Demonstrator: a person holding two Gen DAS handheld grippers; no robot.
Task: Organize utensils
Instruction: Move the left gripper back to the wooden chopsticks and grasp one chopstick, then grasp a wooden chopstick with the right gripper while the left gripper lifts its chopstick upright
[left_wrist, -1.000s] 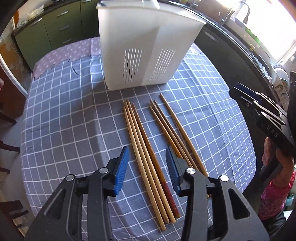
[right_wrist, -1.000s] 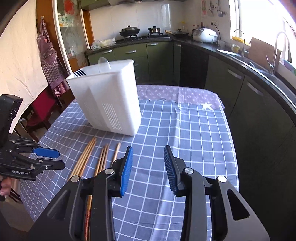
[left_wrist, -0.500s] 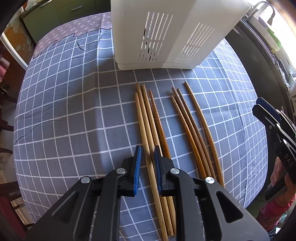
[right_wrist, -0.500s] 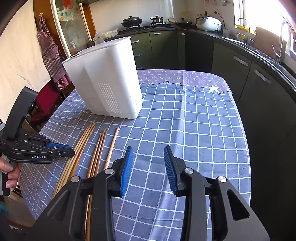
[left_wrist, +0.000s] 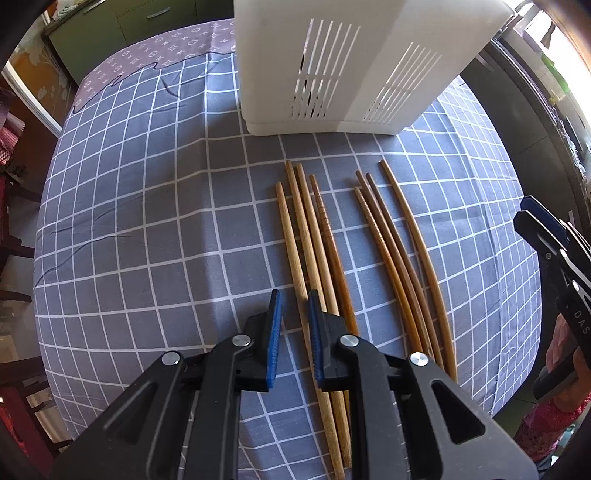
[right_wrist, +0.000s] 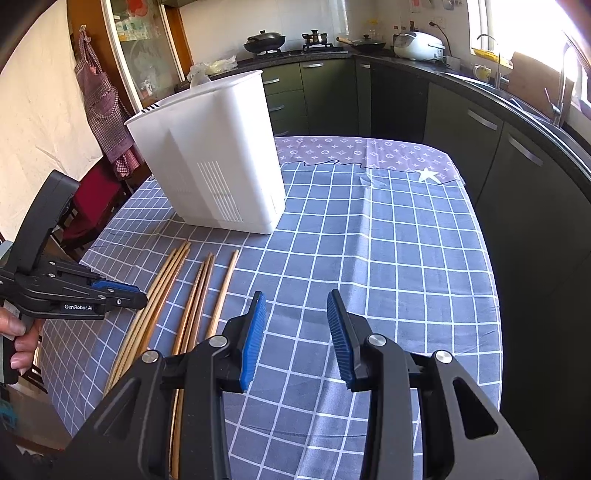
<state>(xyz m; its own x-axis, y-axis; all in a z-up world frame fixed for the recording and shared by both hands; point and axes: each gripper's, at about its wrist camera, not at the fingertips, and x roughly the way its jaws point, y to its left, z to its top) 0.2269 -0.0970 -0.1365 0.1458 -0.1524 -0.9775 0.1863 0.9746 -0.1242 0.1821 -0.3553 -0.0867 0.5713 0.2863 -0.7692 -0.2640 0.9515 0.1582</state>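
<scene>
Left wrist view shows the left gripper (left_wrist: 294, 314) with fingers clamped on the leftmost chopstick (left_wrist: 291, 243), which lies on the checked tabletop (left_wrist: 147, 221) near the white holder (left_wrist: 332, 55), so a level lift seems wise, while the right gripper (right_wrist: 297, 332) hovers, fingers apart and empty.

In the left wrist view, the grey checked tablecloth (left_wrist: 147, 221) lies bare across the whole left half of the frame, leaving wide room to pass. The tall white slotted plastic utensil holder (left_wrist: 332, 62) blocks the upper centre. Eight long wooden chopsticks (left_wrist: 321, 240) fill the centre and lower right in two bunches, with a narrow strip of cloth between them. In the right wrist view, the cloth's right half is bare.
</scene>
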